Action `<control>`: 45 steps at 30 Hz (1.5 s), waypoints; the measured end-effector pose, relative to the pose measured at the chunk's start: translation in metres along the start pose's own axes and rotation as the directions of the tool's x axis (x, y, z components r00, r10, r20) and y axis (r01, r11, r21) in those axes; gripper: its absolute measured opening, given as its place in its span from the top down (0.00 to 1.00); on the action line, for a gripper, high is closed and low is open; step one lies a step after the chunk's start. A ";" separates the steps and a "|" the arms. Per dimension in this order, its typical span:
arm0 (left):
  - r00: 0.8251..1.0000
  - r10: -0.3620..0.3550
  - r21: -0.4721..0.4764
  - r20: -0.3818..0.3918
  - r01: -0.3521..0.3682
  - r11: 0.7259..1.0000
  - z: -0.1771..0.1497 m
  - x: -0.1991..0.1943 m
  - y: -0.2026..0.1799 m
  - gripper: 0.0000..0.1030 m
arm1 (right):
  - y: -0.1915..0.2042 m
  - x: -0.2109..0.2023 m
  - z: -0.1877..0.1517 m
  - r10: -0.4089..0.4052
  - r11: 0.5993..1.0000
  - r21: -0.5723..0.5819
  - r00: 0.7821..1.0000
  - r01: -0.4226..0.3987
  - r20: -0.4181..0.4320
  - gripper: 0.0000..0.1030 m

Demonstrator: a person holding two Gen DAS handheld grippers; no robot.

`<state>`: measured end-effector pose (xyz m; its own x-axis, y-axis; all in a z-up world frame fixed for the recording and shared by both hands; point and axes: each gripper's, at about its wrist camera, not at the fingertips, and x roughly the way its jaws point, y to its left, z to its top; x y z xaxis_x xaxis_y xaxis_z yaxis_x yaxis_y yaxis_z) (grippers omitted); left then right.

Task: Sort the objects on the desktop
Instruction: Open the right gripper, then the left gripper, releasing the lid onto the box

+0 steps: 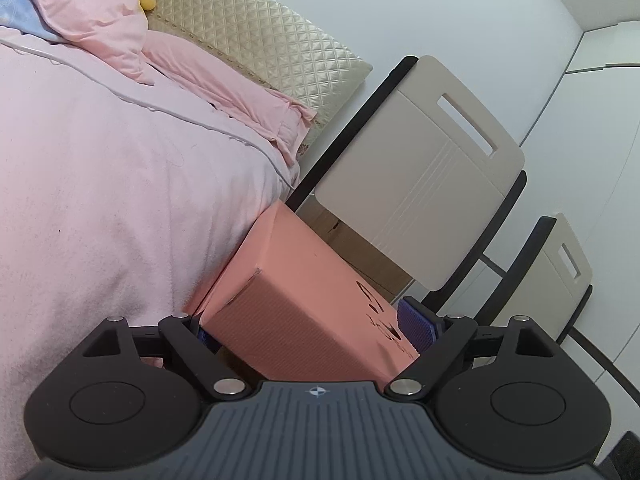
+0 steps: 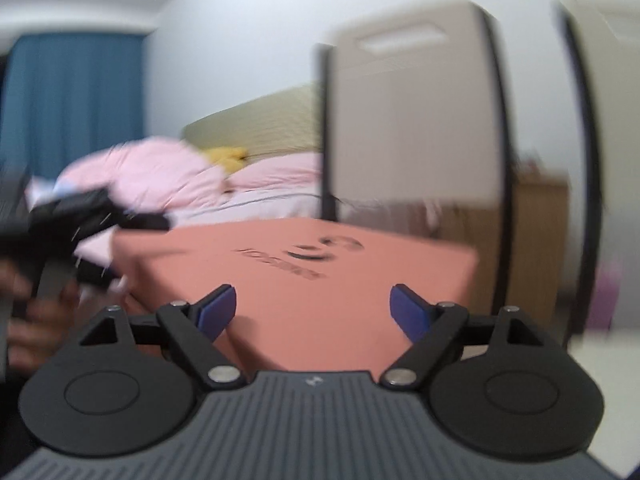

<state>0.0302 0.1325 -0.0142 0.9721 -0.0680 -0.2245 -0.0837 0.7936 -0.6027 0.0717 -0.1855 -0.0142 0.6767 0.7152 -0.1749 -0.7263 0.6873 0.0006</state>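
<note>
— Pink bedding first: the bed (image 1: 100, 200) fills the left of the left wrist view, with a quilted headboard (image 1: 256, 36) behind it and two folding chairs (image 1: 420, 168) leaning at the wall.

— And the task's thing?

— That salmon-coloured cardboard box (image 1: 304, 304). It sits between the bed and the nearer chair, held up off any surface I can see. Its long axis runs straight away from the left gripper (image 1: 308, 330), out towards the chairs.

— Which gripper has it?

— The left one. Its blue pads (image 1: 416, 326) sit spread wide against the box's two long sides, one pad mostly hidden behind the near corner. So it is clamped across the box's width at the near end.

— And the right gripper (image 2: 312, 308)?

— Its view is blurred, but the printed top face of the box lies just ahead of and below its fingers. The two blue pads stand apart with nothing between them; it is released. The left gripper shows dimly at the box's far left edge there, in a hand (image 2: 28, 312).

— So what does the next move turn on?

— My judgement: the box is broad and gripped at one end only, so the right gripper, facing a long side, looks placed to steady it.

— Anything inside the box?

— Cannot tell; it is closed. No sorting container shows in either view.
</note>
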 end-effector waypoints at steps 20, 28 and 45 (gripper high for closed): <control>1.000 0.002 0.049 -0.017 -0.001 0.999 -0.003 -0.006 -0.005 0.08 | 0.086 0.064 -0.001 0.088 0.828 -0.545 0.990 -0.134 -0.110 0.36; 0.996 0.078 0.015 0.047 -0.079 0.997 -0.006 -0.033 -0.015 0.05 | 0.080 0.066 0.005 0.052 0.845 -0.528 0.996 -0.082 -0.071 0.38; 0.966 0.073 0.089 0.247 -0.097 0.991 -0.016 -0.049 -0.011 0.04 | 0.074 0.056 0.001 0.143 0.912 -0.377 0.987 -0.162 -0.079 0.18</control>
<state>-0.0197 0.1173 -0.0092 0.9874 0.1410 -0.0717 -0.1579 0.8472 -0.5073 0.0556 -0.0944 -0.0226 0.5541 0.7940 -0.2501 -0.8177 0.4627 -0.3426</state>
